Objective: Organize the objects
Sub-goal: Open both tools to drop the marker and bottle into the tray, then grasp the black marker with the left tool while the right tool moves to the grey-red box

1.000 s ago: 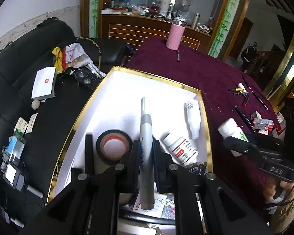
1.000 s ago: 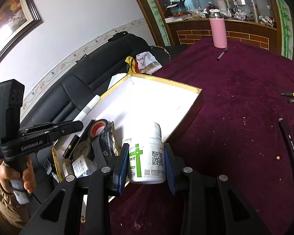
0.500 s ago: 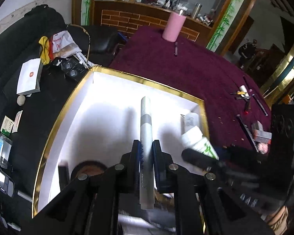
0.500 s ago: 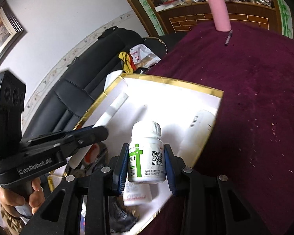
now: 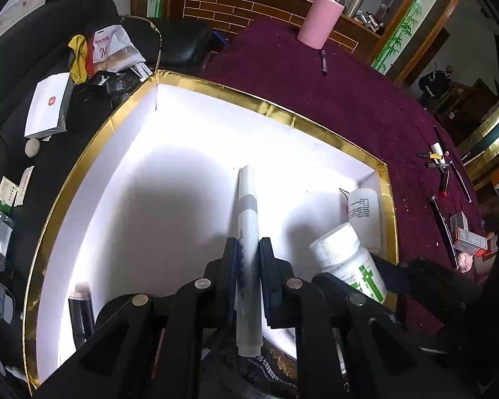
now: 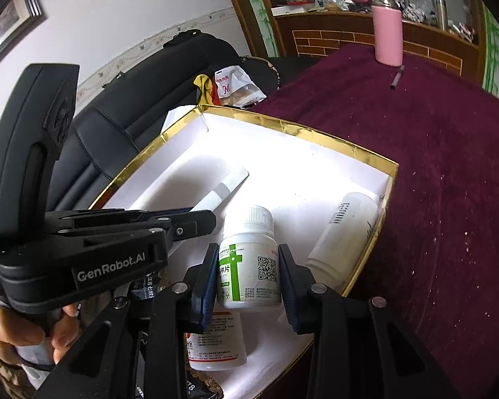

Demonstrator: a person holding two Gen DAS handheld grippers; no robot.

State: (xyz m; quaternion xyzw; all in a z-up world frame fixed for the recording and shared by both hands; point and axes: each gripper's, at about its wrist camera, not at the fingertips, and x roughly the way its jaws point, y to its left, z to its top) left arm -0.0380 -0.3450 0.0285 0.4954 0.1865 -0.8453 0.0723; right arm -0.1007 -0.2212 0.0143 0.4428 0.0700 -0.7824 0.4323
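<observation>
A gold-rimmed white box [image 5: 276,108] [image 6: 302,131] lies on the maroon table. My left gripper [image 5: 248,249] is shut on a long white and grey marker [image 5: 248,219] [image 6: 221,191], held over the box floor. My right gripper [image 6: 248,279] is shut on a white pill bottle with a green cross label [image 6: 249,262] [image 5: 349,262], held above the box's near right part. A white squeeze bottle [image 6: 344,229] [image 5: 364,212] lies along the box's right wall. Another white bottle [image 6: 216,339] lies under the held one.
A pink tumbler [image 6: 387,35] [image 5: 319,21] and a dark pen [image 5: 323,61] stand on the far table. Pens and small boxes [image 5: 469,239] lie to the right. A black sofa [image 5: 20,99] with a white box [image 5: 48,104], bags and clutter runs along the left. A hand [image 6: 20,335] grips the left handle.
Both grippers have moved forward and down over the box, each keeping its object. The tape roll and lower bottle have slipped out of the left wrist view.
</observation>
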